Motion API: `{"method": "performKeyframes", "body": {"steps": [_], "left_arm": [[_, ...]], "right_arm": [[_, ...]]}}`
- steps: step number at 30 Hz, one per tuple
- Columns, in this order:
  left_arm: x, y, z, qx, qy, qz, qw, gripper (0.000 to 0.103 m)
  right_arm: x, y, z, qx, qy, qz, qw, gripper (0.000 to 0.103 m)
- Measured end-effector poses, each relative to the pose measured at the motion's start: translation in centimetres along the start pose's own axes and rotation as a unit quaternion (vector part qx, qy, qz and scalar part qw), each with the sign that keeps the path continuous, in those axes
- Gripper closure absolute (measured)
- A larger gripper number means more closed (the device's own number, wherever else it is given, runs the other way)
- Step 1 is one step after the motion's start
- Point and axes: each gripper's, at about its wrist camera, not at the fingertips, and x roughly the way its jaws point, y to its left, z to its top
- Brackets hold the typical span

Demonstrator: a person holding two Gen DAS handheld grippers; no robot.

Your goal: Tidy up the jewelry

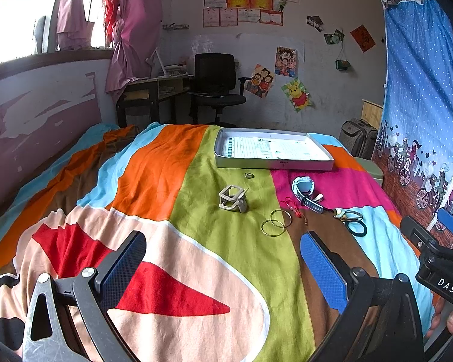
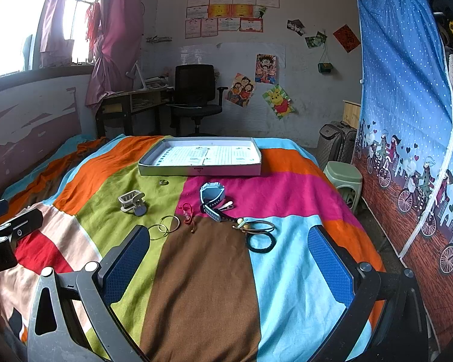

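Jewelry lies on a striped bedspread: a beige hair claw (image 1: 233, 199) (image 2: 132, 201), two thin gold bangles (image 1: 275, 222) (image 2: 163, 226), a red cord bracelet (image 1: 293, 208) (image 2: 188, 212), a pale blue watch (image 1: 303, 188) (image 2: 213, 196), dark hair ties (image 1: 355, 221) (image 2: 259, 236) and a small ring (image 1: 248, 175) (image 2: 163, 182). A shallow white box tray (image 1: 274, 163) (image 2: 200, 169) lies beyond them. My left gripper (image 1: 223, 259) is open and empty, short of the bangles. My right gripper (image 2: 229, 253) is open and empty, near the hair ties.
A blue patterned curtain (image 2: 407, 120) hangs at the right beside a green stool (image 2: 344, 178). A desk and black office chair (image 2: 196, 96) stand past the bed's far edge. The wall (image 1: 39, 120) runs along the left.
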Motion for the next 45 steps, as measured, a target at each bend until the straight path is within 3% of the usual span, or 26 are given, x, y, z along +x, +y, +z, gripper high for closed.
{"method": "performKeyframes", "body": {"steps": [45], "left_arm": [[-0.03,-0.06,0.17,0.000,0.002,0.000,1.0000,0.000]], "right_arm": [[-0.06,0.01,0.04,0.001,-0.001,0.001,1.000,0.001]]}}
